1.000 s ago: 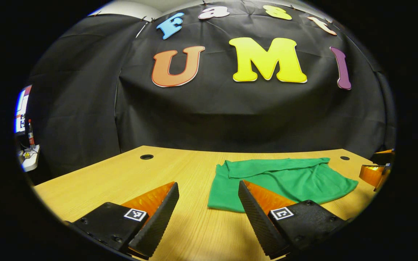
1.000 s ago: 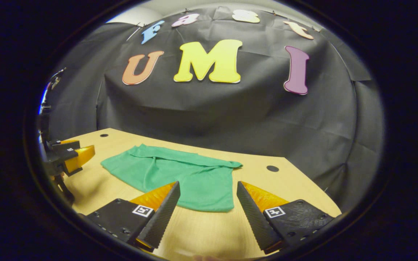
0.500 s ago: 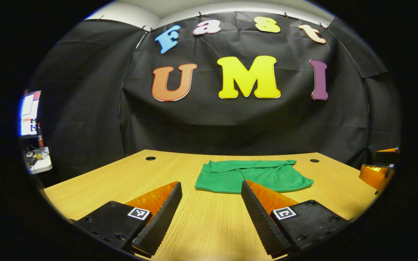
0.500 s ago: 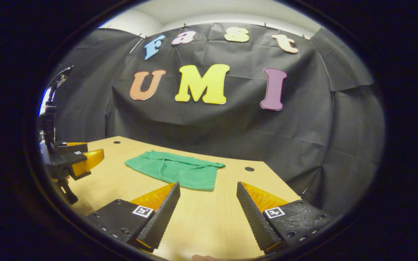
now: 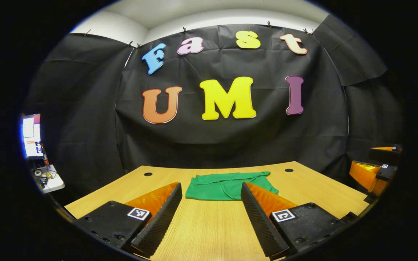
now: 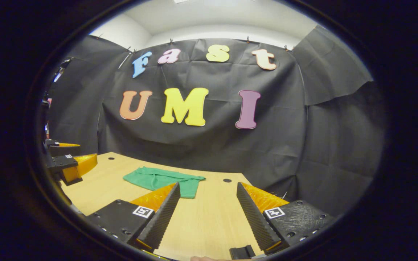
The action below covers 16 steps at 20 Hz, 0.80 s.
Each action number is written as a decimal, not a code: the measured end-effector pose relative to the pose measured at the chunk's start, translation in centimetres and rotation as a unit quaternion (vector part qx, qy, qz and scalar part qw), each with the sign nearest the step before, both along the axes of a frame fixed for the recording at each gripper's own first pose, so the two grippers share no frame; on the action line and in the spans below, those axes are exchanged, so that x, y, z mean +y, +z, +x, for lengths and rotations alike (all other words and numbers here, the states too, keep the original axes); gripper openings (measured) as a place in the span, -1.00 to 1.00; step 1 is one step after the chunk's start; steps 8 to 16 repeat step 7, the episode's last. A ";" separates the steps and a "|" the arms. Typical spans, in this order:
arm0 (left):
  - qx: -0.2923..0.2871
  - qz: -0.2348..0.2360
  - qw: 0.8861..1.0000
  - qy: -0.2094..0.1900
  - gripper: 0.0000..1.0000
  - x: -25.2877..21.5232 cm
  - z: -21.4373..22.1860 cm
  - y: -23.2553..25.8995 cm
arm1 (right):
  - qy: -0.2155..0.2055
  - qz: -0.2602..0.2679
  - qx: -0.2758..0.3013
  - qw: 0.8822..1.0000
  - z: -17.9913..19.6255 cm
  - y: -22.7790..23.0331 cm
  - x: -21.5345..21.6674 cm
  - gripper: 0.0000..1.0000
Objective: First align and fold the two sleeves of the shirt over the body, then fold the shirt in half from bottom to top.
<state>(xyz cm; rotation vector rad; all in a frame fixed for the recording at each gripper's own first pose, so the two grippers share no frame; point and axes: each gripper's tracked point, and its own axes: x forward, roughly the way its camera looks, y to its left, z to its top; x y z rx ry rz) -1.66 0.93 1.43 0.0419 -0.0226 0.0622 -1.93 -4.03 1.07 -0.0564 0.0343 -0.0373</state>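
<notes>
In the left gripper view, the left gripper (image 5: 210, 214) hangs over the near part of the table (image 5: 201, 232), its jaws spread wide with nothing between them. The right gripper (image 6: 207, 214) in the right gripper view is the same: released, empty, above bare wood. Neither touches the shirt (image 5: 229, 185), which fits a pulled-back stance with both tools parked on the near side so the cloth is left undisturbed.

Farther off, the shirt lies flat towards the far edge of the table, roughly midway between the two cable holes (image 5: 148, 174) in the top. It reads as a compact green rectangle with a doubled layer along its far side; no sleeve sticks out to either flank, so I judge the sleeves are in and the bottom-to-top fold is likely done, though the layers are too small to count. From the right gripper view the shirt (image 6: 162, 179) sits ahead and to the left, well apart from the fingers.

At that view's left margin the other gripper shows beside the table. Behind everything hangs the wall (image 5: 230, 137).
</notes>
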 end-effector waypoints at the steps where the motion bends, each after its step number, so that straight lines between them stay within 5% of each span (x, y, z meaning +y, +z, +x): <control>1: -0.002 -0.009 1.000 -0.014 1.00 -0.7 -0.4 0.3 | 0.006 -0.003 0.000 1.000 -0.6 0.3 0.5 0.90; 5: -0.010 0.002 0.999 -0.030 1.00 -1.0 -2.2 0.5 | 0.044 0.007 -0.018 0.999 -3.3 2.4 3.5 0.90; 16: -0.003 -0.010 0.999 -0.045 1.00 -1.3 -2.9 -1.0 | 0.046 0.000 -0.039 0.998 -4.2 3.6 4.3 0.89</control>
